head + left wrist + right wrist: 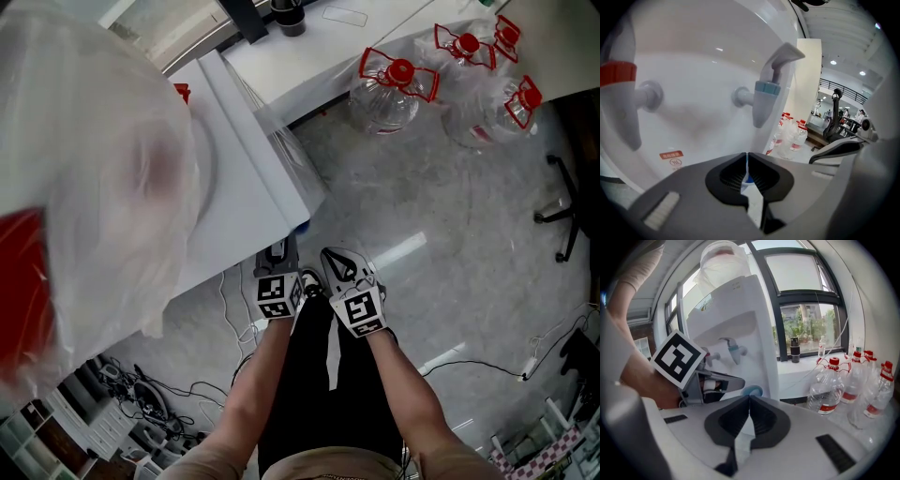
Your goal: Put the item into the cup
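As I look along the left gripper (746, 157), its jaws are pressed together on nothing, pointing at the blue tap (765, 101) of the water dispenser (693, 70), with the red tap (621, 93) off to the left. The right gripper (750, 399) is likewise closed and empty, just beside the left one. A small blue round object (751, 391) sits at the dispenser's lower front edge; I cannot tell whether it is the cup. Water bottles (394, 89) stand on the floor beyond.
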Available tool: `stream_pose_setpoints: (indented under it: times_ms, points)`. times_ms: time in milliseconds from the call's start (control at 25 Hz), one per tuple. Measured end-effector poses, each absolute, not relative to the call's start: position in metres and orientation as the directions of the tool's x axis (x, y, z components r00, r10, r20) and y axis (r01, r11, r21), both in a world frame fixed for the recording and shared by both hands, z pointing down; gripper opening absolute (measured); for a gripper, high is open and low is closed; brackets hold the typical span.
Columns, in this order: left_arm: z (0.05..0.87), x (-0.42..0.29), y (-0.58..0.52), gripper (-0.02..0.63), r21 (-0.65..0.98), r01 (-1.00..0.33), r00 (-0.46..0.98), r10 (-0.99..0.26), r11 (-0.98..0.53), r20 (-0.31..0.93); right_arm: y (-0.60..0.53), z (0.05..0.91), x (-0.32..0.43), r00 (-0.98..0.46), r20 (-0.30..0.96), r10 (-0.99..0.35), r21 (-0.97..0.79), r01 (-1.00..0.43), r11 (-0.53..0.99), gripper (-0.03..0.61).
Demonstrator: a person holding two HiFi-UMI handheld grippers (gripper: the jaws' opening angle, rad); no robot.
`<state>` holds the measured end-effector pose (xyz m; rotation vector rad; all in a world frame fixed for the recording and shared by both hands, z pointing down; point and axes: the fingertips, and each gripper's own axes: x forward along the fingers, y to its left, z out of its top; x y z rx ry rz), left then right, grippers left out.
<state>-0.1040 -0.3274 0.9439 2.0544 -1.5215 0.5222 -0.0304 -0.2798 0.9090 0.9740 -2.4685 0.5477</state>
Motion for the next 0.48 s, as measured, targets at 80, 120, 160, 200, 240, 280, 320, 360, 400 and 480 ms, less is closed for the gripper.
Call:
stream_pose_setpoints:
  times_ms: [80,120,160,200,240,280,320,360,400,480]
  points:
    - [0.943,-0.105,-0.322,0.009,0.185,-0.958,0.286,-0.748,-0.218,0.598,-0.280,0.903,-0.032,-0.665,0.513,-0.543,-0.195,-0.706,0.681,0.011]
    - [0.942,-0.104,-0.319,0.009,0.189,-0.958,0.285,-0.747,-0.215,0.601,-0.280,0.900,-0.032,-0.666,0.511,-0.543,-0.192,-0.705,0.683,0.011]
    - [0.940,-0.104,-0.316,0.009,0.191,-0.958,0.286,-0.746,-0.214,0.602,-0.280,0.896,-0.033,-0.666,0.509,-0.545,-0.189,-0.704,0.684,0.012]
    - [0.938,-0.103,-0.313,0.009,0.193,-0.957,0.288,-0.745,-0.215,0.602,-0.280,0.893,-0.033,-0.667,0.508,-0.545,-0.186,-0.703,0.687,0.012]
    - [0.935,-0.102,-0.310,0.009,0.194,-0.957,0.290,-0.742,-0.216,0.604,-0.281,0.888,-0.035,-0.669,0.505,-0.545,-0.180,-0.700,0.691,0.012]
    - [0.930,-0.102,-0.307,0.009,0.196,-0.957,0.291,-0.739,-0.216,0.607,-0.282,0.881,-0.037,-0.671,0.503,-0.544,-0.170,-0.695,0.699,0.012]
    - [0.925,-0.101,-0.304,0.009,0.198,-0.956,0.292,-0.736,-0.215,0.611,-0.284,0.873,-0.038,-0.673,0.501,-0.544,-0.156,-0.688,0.709,0.012]
    - [0.920,-0.100,-0.301,0.008,0.202,-0.956,0.294,-0.731,-0.214,0.616,-0.286,0.864,-0.038,-0.674,0.500,-0.544,-0.139,-0.682,0.718,0.012]
    - [0.915,-0.099,-0.297,0.008,0.208,-0.954,0.299,-0.725,-0.215,0.621,-0.287,0.855,-0.038,-0.674,0.499,-0.545,-0.128,-0.679,0.723,0.012]
    - [0.902,-0.097,-0.287,0.008,0.219,-0.950,0.313,-0.710,-0.224,0.631,-0.286,0.838,-0.038,-0.674,0.497,-0.547,-0.131,-0.681,0.720,0.012]
